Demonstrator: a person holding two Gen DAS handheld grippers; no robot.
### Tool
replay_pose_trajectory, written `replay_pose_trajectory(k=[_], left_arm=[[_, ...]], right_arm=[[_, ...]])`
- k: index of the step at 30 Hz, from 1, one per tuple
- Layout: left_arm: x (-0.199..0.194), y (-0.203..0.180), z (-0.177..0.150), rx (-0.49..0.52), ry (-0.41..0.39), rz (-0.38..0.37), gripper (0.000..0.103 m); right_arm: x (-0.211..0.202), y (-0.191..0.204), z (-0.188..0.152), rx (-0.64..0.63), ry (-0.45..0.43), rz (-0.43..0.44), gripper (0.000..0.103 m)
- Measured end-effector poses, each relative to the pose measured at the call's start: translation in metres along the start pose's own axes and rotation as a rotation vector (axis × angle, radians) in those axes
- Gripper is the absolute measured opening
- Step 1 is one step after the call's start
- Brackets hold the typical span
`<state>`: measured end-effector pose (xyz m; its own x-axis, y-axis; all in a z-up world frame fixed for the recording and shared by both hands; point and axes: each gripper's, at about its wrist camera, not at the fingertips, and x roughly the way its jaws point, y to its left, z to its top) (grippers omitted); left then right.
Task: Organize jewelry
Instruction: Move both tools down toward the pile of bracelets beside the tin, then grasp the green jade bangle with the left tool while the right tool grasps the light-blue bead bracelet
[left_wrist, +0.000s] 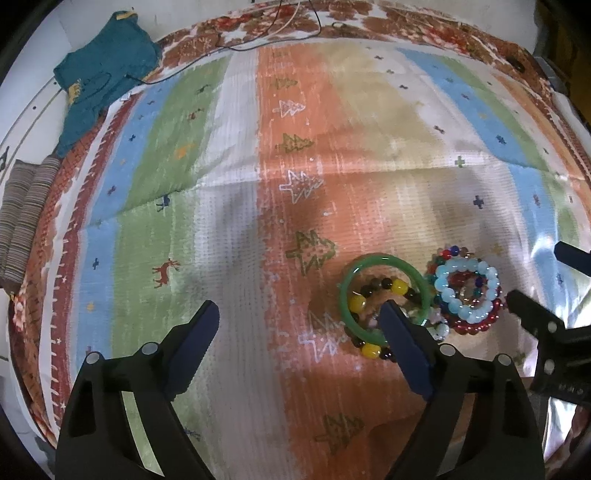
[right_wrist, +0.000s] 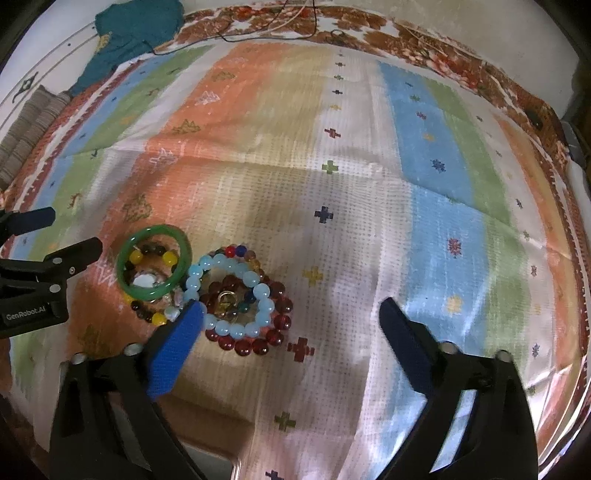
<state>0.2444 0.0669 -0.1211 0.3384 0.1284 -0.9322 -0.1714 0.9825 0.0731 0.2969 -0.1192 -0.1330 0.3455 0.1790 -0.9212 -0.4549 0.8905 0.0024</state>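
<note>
A green bangle (left_wrist: 384, 262) lies on the striped cloth over a yellow-and-dark bead bracelet (left_wrist: 369, 349). Just right of it sits a stack: a pale blue bead bracelet (left_wrist: 467, 290) on a dark red bead bracelet (left_wrist: 476, 326) and a multicoloured one. The same pile shows in the right wrist view: bangle (right_wrist: 153, 264), pale blue bracelet (right_wrist: 231, 295), red bracelet (right_wrist: 251, 345). My left gripper (left_wrist: 301, 314) is open and empty, its right finger over the bangle's near edge. My right gripper (right_wrist: 291, 310) is open and empty, its left finger beside the blue bracelet.
A striped patterned cloth (left_wrist: 236, 206) covers the surface. A teal garment (left_wrist: 99, 77) and a folded striped fabric (left_wrist: 22, 206) lie at the far left. Thin cables (left_wrist: 280, 26) run along the far edge. The right gripper's fingers (left_wrist: 532, 310) show at the left view's right side.
</note>
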Motion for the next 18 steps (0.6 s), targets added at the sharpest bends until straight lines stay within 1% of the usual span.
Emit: replay_pose_trajectory(k=[7,10,12,14,16,18], left_arm=[[0.016,-0.001,0.005,0.013,0.026,-0.001,0.081],[0.023,-0.004,0.007,0.025,0.038,-0.003,0.078],[0.026,-0.007,0.008,0.035,0.044,0.0,0.076],[0.031,-0.009,0.008,0.048,0.055,0.005,0.071],[0.036,-0.011,0.007,0.057,0.069,0.009,0.064],[0.039,-0.011,0.006,0.064,0.081,0.01,0.058]], right_arm=[[0.014,-0.001,0.005,-0.003,0.025,-0.002,0.088],[0.019,0.001,0.007,-0.009,0.035,0.004,0.08],[0.022,0.002,0.008,-0.013,0.043,0.009,0.076],[0.026,0.003,0.01,-0.019,0.05,0.012,0.069],[0.03,0.004,0.011,-0.025,0.058,0.018,0.063],[0.033,0.006,0.011,-0.033,0.066,0.021,0.059]])
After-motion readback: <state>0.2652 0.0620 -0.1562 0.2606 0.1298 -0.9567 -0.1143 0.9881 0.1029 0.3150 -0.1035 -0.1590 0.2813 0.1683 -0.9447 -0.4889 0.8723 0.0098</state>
